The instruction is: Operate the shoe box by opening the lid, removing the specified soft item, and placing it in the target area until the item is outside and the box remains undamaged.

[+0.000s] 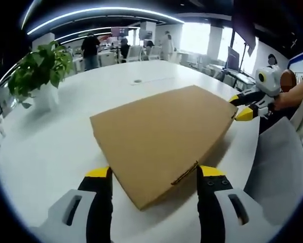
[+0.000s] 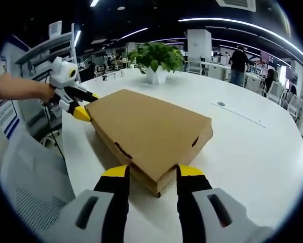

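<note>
One closed shoe box (image 1: 164,144), two open grippers (image 1: 154,174) (image 2: 146,172) at opposite corners

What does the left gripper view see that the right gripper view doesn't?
Left gripper view: the right gripper at the far corner of the shoe box, and a tab on the lid's near edge. Right gripper view: the left gripper at the far corner, a dark slot in the box's side, a shelf rack. Both: the closed box, potted plant, white table, people behind.
</note>
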Demonstrator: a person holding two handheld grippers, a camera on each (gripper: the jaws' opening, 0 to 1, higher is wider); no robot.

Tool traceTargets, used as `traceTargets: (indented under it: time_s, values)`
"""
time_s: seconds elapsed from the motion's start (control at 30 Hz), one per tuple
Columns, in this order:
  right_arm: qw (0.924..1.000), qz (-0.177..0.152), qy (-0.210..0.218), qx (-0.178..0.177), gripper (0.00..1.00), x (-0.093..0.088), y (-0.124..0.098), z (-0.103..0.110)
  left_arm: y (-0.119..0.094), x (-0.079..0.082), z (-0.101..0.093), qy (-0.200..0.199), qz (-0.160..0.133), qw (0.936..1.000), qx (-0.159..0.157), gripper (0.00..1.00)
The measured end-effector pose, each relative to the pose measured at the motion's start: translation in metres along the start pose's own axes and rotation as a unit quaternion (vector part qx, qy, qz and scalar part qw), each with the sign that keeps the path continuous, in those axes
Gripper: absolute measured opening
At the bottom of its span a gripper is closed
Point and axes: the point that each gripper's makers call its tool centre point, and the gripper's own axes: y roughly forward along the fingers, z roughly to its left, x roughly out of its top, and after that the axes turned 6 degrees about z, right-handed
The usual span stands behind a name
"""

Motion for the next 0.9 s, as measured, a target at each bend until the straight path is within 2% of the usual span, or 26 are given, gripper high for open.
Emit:
traceTargets:
  time_s: [0.33,0.5,0.9]
  values:
    - [0.9999,-0.013,-0.006,0.006,0.37,0.01,-0.01,0.005,-0.009,0.011,-0.002,-0.034,-0.037,0.9987,-0.007,0.73]
    - [0.9995,-0.03,0.003,0.012,0.38,0.021,-0.017,0.004,-0.015,0.017,-0.003,-0.038,-0.054,0.9978,-0.006,0.73]
    - [0.9984,-0.054,-0.009,0.015,0.37,0.045,-0.03,0.001,-0.028,0.036,-0.005,-0.041,-0.092,0.9949,-0.005,0.76]
